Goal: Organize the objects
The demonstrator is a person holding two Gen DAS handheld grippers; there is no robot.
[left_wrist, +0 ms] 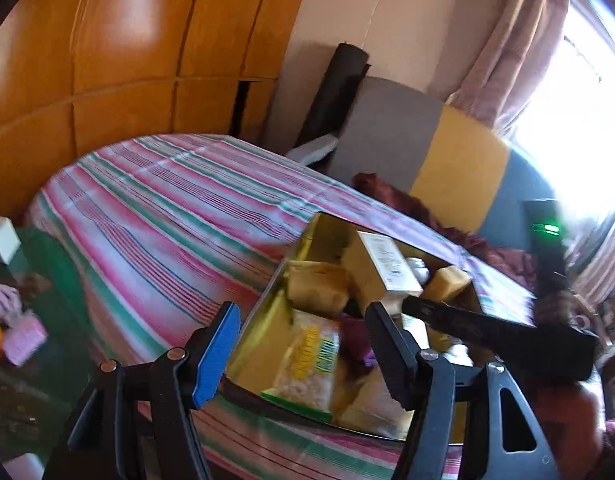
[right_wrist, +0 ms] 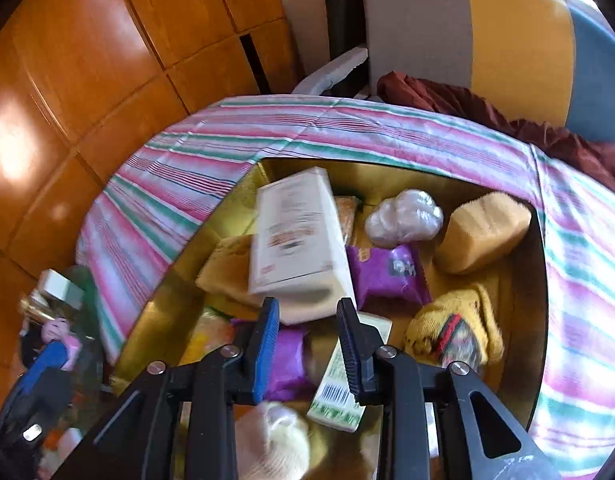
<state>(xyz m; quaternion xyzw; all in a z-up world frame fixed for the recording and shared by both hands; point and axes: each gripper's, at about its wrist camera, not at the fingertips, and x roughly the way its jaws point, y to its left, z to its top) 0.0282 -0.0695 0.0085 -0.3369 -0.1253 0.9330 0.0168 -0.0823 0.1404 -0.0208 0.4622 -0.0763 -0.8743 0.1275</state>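
Note:
A gold box [right_wrist: 155, 320] sits on the striped cloth and holds several items. In the right wrist view my right gripper [right_wrist: 309, 316] is open just above it, with the lower end of a white carton [right_wrist: 295, 236] between its fingertips; the carton looks blurred and free. Around it lie a purple packet [right_wrist: 387, 276], a yellow sponge [right_wrist: 483, 232], a yellow sock [right_wrist: 455, 328] and a white plastic wad [right_wrist: 403, 218]. In the left wrist view my left gripper [left_wrist: 303, 336] is open and empty over the box's near left edge [left_wrist: 259, 320], above a snack packet [left_wrist: 311, 360].
The box rests on a table with a pink, green and white striped cloth [left_wrist: 155, 208]. Wooden cabinet doors [left_wrist: 107, 60] stand behind. A grey and yellow chair [right_wrist: 467, 28] with a maroon cloth [right_wrist: 507, 116] is at the back right. Small objects lie on the floor left [right_wrist: 55, 344].

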